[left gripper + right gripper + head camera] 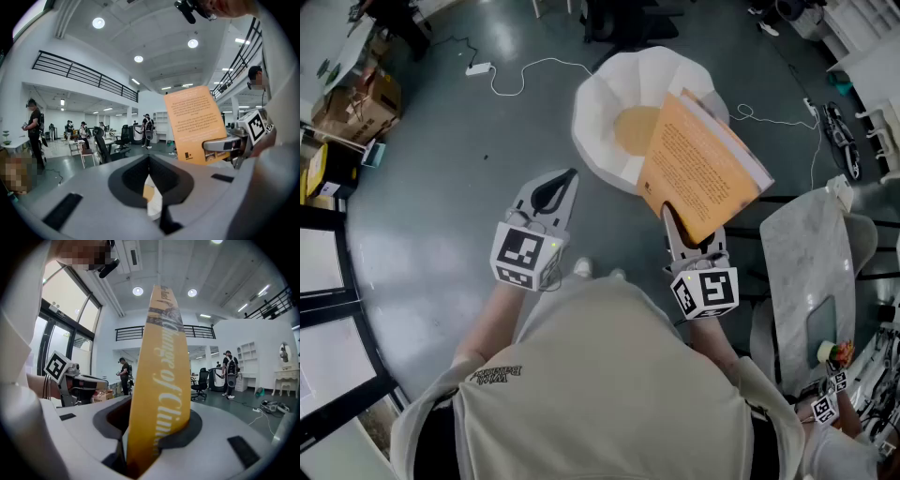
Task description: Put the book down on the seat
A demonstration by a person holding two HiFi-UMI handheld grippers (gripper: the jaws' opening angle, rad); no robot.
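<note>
Right claw (pixel 673 220) tight on book (pixel 698 164), seat (pixel 605 103) partly hidden; left claw (pixel 568 178) closed, empty.

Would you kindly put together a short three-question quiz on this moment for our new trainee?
1. True or false: the book already lies flat on the seat.
2. Which gripper grips the book? A) left gripper B) right gripper C) both
3. In a word, what is between the left gripper's jaws?

Key
1. False: the book is held up, tilted, over the seat's near edge.
2. B: the right gripper's jaws clamp the book at its lower end.
3. Nothing: its jaws are together and empty.
</note>
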